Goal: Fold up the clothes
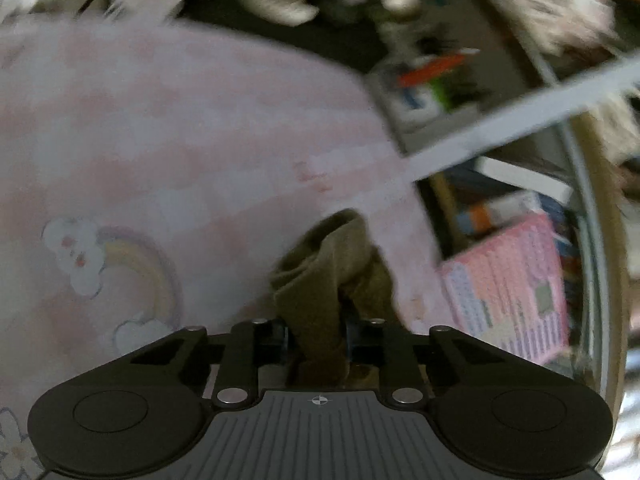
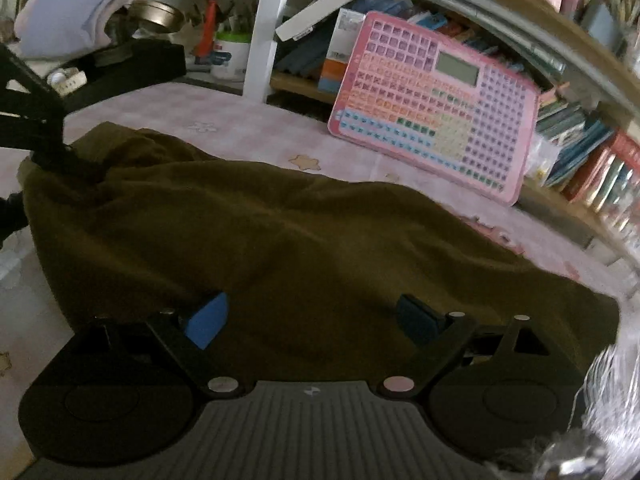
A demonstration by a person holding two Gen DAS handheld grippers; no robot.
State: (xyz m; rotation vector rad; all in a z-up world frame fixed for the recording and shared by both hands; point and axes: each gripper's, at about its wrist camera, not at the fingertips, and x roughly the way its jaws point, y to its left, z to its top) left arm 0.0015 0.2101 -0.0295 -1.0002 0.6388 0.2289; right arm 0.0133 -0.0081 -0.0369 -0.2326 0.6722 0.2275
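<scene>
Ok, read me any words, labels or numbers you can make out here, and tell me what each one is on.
No text can be read in either view.
Pink keyboard toy: its keys carry marks, too small to read; its screen is blank.
White tub: a blue and red label, blurred.
Books on the shelf: spines too small and blurred.
Pink bedsheet: only cloud, rainbow and star pictures, no words.

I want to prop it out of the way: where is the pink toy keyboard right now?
In the right wrist view the pink toy keyboard leans against the bookshelf at upper right, standing on the pink sheet just beyond the olive garment.
</scene>
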